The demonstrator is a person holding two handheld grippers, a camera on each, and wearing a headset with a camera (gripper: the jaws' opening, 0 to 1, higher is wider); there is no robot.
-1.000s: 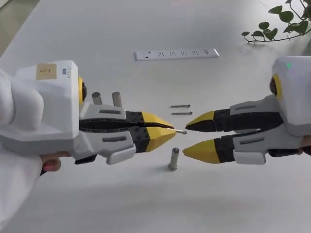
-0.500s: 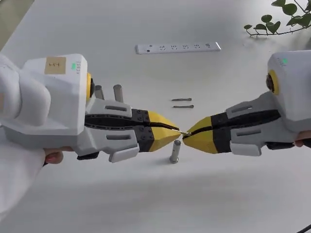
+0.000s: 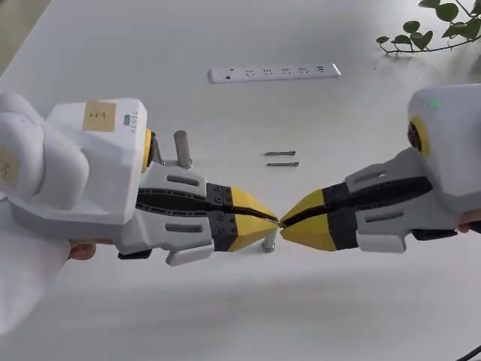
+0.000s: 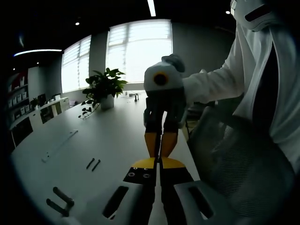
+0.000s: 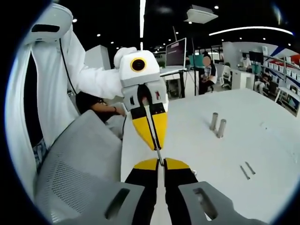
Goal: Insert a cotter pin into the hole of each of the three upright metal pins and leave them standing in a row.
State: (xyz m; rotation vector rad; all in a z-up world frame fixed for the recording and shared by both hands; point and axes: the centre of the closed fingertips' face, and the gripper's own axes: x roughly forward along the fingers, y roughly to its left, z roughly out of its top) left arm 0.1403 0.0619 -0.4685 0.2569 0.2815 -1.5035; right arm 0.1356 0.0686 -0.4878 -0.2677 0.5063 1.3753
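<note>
The right gripper (image 3: pixel 287 221), open a second ago, now clenches the cotter pin (image 5: pixel 159 155), which the left gripper (image 3: pixel 272 219) also pinches. They meet tip to tip above one upright metal pin (image 3: pixel 268 244) at mid-bench. We judge this a handover; nothing is inserted yet. A second metal pin (image 3: pixel 180 149) stands behind the left gripper. The spare cotter pins (image 3: pixel 280 153) lie farther back, the power strip (image 3: pixel 274 73) near the far edge and a plant (image 3: pixel 436 30) at the far right corner. The white bench (image 3: pixel 225 301) sits in a windowed office.

left hand-held gripper (image 3: pixel 275 219), right hand-held gripper (image 3: pixel 283 223), clamped tip-to-tip
</note>
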